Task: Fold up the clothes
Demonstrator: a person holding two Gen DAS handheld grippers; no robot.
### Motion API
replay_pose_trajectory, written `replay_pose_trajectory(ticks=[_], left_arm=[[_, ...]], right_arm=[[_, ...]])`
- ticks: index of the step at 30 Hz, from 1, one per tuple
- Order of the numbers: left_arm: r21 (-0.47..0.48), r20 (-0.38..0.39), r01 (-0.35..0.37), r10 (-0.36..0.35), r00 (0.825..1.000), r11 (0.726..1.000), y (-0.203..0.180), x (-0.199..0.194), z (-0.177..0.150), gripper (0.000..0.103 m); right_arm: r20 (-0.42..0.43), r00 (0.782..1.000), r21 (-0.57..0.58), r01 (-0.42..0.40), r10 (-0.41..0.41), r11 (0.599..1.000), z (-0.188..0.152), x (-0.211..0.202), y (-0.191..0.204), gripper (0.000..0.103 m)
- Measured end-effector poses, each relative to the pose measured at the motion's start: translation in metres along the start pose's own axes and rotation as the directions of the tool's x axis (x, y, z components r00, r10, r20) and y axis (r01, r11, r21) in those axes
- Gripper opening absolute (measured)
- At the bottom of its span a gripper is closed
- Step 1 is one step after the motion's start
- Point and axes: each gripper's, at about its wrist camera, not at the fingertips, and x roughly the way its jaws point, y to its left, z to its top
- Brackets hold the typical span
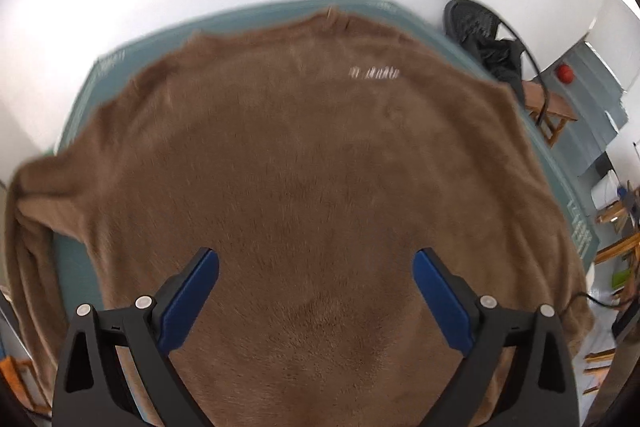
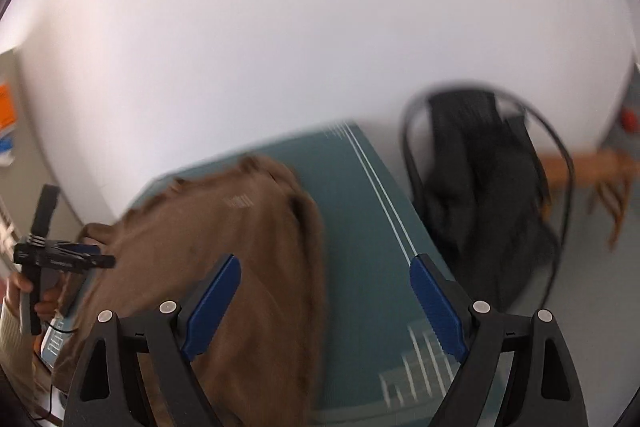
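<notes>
Item: brown fleece sweater [image 1: 304, 163] — spread over the teal mat [image 1: 248, 14] on the counter, neck toward the far wall, small white lettering on the chest. One sleeve [image 1: 28, 227] hangs off the mat's left edge; in the right wrist view the sweater's right side [image 2: 296, 227] looks turned in over the body, though blur leaves this uncertain.

Left tongs [image 1: 316, 263]: spread wide, holding nothing, above the sweater's lower body.

Right tongs [image 2: 325, 275]: spread wide, holding nothing, over the sweater's right edge and bare mat.

Beside the mat: dark garment on a chair [image 2: 480, 187].

Risks — the hanging sleeve's weight may drag the sweater askew; thick fleece may slip from a shallow pinch, or both layers get caught together.
</notes>
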Motion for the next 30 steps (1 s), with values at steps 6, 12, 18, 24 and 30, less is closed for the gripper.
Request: replay_pose_trajectory(ticks=[6, 12, 18, 24, 30], left_arm=[[-0.059, -0.017, 0.016, -0.017, 1.0, 0.998, 0.005, 0.022, -0.004, 0.099], [-0.108, -0.017, 0.028, -0.03, 0.999, 0.994, 0.01, 0.037, -0.012, 0.099], [-0.119, -0.026, 0.007, -0.01, 1.0, 0.993, 0.014, 0.052, -0.015, 0.099], [-0.109, -0.006, 0.016, -0.017, 1.0, 0.994, 0.016, 0.056, -0.017, 0.102], [-0.034, 0.043, -0.073, 0.074, 0.996, 0.997, 0.0, 0.06, -0.026, 0.102]], right_arm=[[-0.08, 0.996, 0.081, 0.053, -0.046, 0.995, -0.033, 0.016, -0.035, 0.076], [-0.146, 0.989, 0.083, 0.035, -0.023, 0.996, -0.045, 0.042, -0.037, 0.069], [-0.227, 0.974, 0.017, 0.02, -0.016, 1.0, -0.06, 0.071, -0.018, 0.057], [-0.242, 0.97, -0.022, 0.016, -0.021, 1.0, -0.063, 0.073, -0.009, 0.057], [-0.27, 0.963, -0.11, -0.036, 0.005, 0.993, -0.064, 0.081, 0.018, 0.057]])
